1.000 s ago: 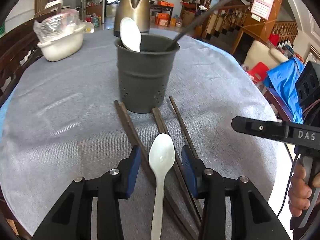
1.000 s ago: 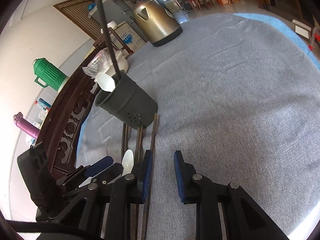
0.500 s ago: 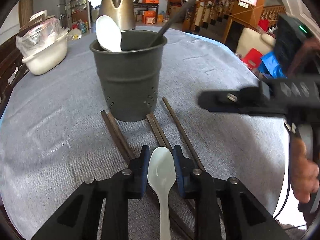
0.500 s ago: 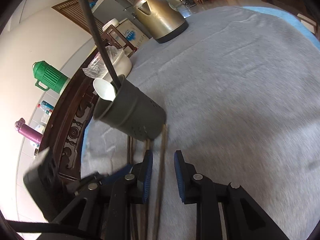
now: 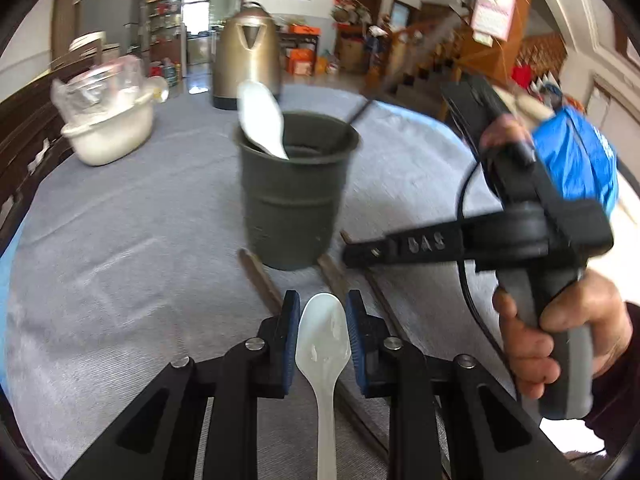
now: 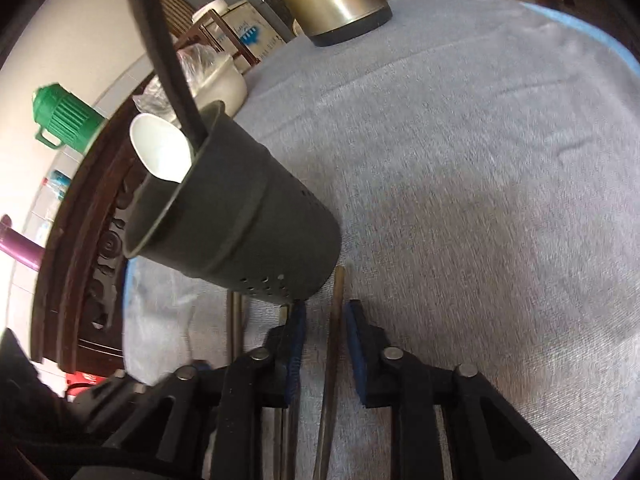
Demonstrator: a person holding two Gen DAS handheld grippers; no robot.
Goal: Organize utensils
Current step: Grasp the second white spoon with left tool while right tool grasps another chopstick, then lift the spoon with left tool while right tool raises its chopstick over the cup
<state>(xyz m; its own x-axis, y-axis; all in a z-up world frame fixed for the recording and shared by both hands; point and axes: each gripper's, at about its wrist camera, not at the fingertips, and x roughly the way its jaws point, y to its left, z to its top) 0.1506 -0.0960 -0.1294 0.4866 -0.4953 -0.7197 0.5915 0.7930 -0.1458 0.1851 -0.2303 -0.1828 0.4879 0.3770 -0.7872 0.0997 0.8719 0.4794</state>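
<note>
Left gripper pinches the white spoon by its bowl, with a pad tight on each side and the handle running back under the gripper. The spoon is over the grey cloth, just short of the dark utensil holder, with loose chopsticks on the cloth beneath.

Right gripper straddles 1 chopstick lying on the cloth, its tip near the holder's base. The jaws are closing, and a gap still shows between each pad and the stick, which sits nearer the right pad.

The holder already has 1 white spoon and a dark long handle.

Vs 1 s ago:
- The left jaws were spread wide round the spoon and are now pressed on it.
- The right gripper had nothing between its jaws and now has the chopstick there.
- The holder looks much nearer in the right view.
- The person's hand on the right gripper is further into the left view.
</note>
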